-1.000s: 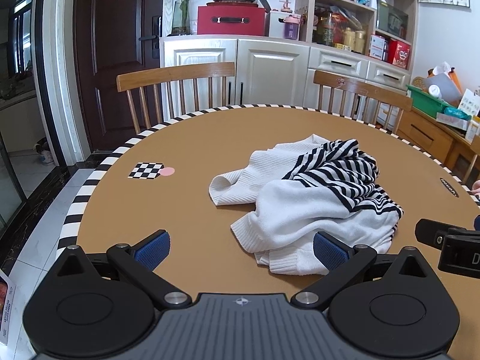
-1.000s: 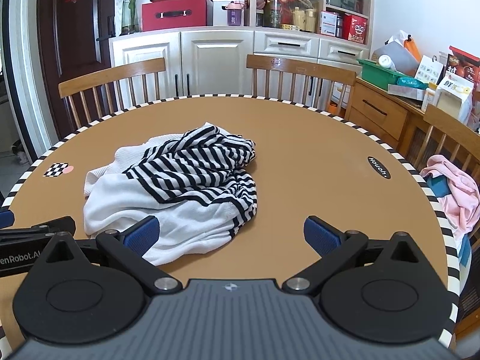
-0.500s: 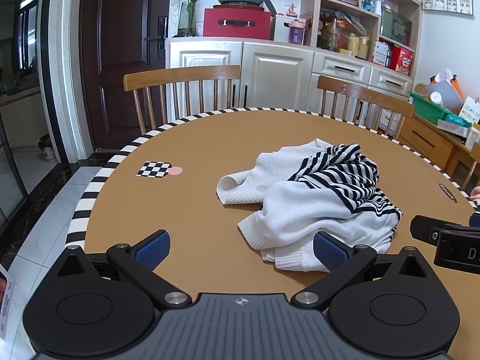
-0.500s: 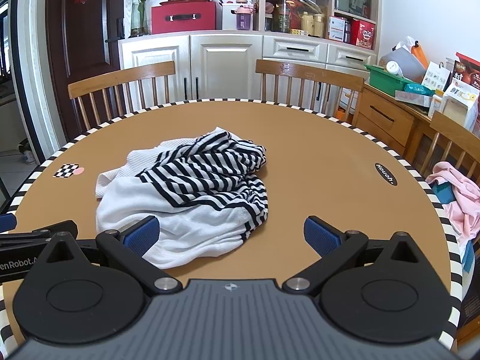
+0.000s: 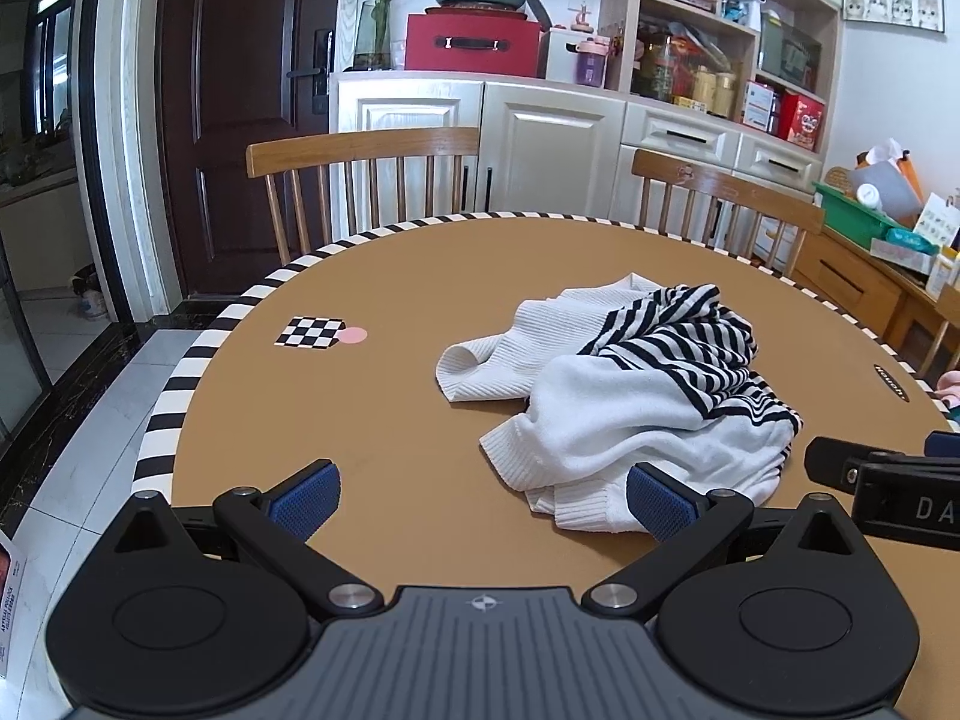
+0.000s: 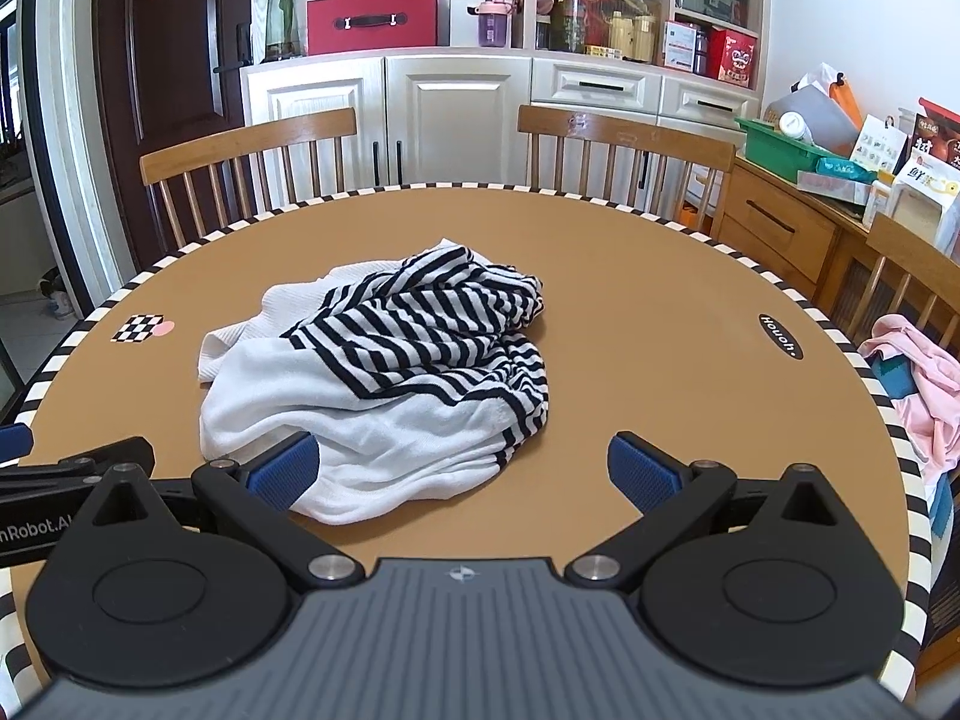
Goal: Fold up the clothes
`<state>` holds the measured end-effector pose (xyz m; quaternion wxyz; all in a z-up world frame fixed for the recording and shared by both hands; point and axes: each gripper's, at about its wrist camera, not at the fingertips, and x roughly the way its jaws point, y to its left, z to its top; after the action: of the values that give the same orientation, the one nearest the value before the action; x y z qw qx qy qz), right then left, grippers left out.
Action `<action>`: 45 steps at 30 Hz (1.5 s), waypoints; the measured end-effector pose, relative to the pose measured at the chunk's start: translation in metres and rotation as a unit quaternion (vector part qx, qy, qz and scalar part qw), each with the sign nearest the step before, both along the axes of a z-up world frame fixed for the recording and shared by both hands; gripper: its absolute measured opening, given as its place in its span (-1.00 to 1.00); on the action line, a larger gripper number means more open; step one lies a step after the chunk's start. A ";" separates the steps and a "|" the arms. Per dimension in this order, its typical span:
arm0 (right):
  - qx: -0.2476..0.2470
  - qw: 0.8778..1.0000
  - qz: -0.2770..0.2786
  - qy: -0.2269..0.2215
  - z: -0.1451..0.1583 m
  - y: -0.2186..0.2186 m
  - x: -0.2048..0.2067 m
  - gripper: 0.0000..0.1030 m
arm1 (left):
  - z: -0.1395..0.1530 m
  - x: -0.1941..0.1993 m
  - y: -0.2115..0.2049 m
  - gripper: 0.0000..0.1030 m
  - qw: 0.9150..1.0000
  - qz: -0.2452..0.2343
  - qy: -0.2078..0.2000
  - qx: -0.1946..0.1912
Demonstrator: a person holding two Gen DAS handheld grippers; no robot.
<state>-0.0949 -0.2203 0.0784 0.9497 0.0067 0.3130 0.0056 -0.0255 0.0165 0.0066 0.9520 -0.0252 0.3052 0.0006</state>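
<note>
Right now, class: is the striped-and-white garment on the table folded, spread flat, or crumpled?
Crumpled. The garment lies in a loose heap on the table, striped part bunched over white, one ribbed cuff sticking out.

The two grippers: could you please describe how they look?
The left gripper and right gripper match: black linkage arms with silver pivot pins, round black discs, a ribbed grey body with a small crosshair mark, and fingers faced with textured blue pads. White lettering marks their sides.

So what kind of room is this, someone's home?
Most likely a home dining room: a round table with wooden chairs around it, white cupboards behind, and shelves crowded with jars and boxes.
</note>
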 end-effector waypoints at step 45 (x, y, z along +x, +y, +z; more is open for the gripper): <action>0.009 0.994 0.068 0.080 -0.044 -0.025 0.092 0.59 | -0.043 0.111 -0.031 0.43 0.988 -0.088 0.116 -0.044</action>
<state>-0.0032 -0.2458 0.0341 0.9188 -0.0052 0.3880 0.0725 0.0855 -0.0148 -0.0363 0.9045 -0.0402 0.4141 -0.0939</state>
